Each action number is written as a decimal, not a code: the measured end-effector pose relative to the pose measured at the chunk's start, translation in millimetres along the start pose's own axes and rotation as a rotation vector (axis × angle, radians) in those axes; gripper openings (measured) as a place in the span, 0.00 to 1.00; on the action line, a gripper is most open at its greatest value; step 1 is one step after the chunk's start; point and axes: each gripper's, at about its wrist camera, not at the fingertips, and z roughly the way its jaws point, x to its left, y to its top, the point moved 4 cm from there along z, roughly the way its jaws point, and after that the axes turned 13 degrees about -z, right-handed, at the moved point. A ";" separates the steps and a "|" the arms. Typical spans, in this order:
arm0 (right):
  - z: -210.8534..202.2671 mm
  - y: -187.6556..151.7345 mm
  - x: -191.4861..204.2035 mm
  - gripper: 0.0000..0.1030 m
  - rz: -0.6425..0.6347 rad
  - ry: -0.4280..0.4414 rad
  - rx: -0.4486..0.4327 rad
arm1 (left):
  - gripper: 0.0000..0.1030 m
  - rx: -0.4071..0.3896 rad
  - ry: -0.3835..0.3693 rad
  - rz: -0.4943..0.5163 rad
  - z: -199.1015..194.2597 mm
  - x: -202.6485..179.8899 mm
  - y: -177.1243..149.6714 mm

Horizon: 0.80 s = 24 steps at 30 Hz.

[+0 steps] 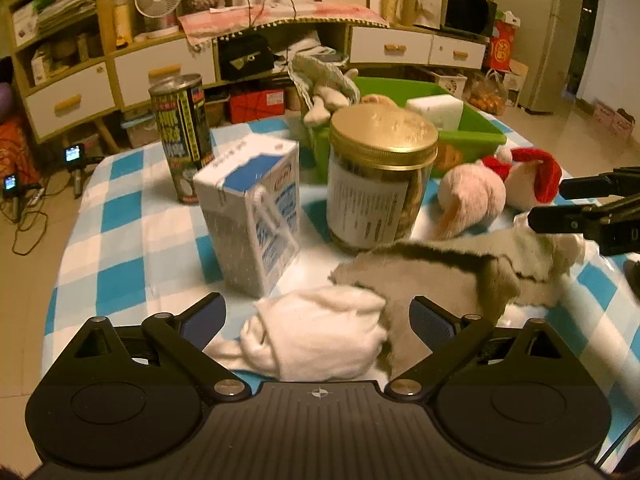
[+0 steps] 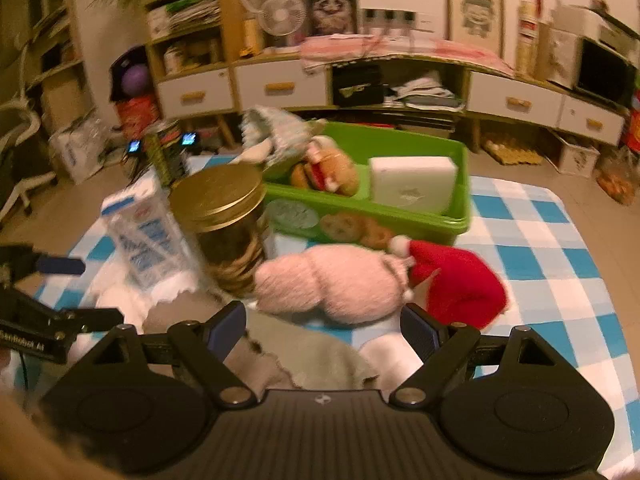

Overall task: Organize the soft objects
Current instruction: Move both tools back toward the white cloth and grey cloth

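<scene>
Just in front of jar: grey cloth, white sock, limp, light. Left gripper, right gripper jaws spread, nothing pinched; grab bunched middle.

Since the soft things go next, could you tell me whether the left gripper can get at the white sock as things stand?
Probably yes: the left gripper has open jaws, with the white sock lying uncovered between them.

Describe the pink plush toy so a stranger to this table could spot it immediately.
Start at the green bin at the back of the blue-and-white checked tablecloth. Just in front of it, right of the gold-lidded jar, lies the pink plush toy on its side. It alone is fluffy pale pink with a red Santa hat.
</scene>
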 end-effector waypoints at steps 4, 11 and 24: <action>6.5 -7.4 15.8 0.50 -0.065 0.030 0.006 | 0.92 -0.003 -0.007 0.010 3.8 6.9 -5.5; 13.1 -16.9 28.1 0.50 -0.103 0.068 -0.011 | 0.92 -0.007 -0.029 0.070 15.9 10.4 -14.5; 29.1 -23.3 49.9 0.50 -0.175 0.126 0.007 | 0.92 0.032 -0.019 0.108 34.1 16.6 -22.6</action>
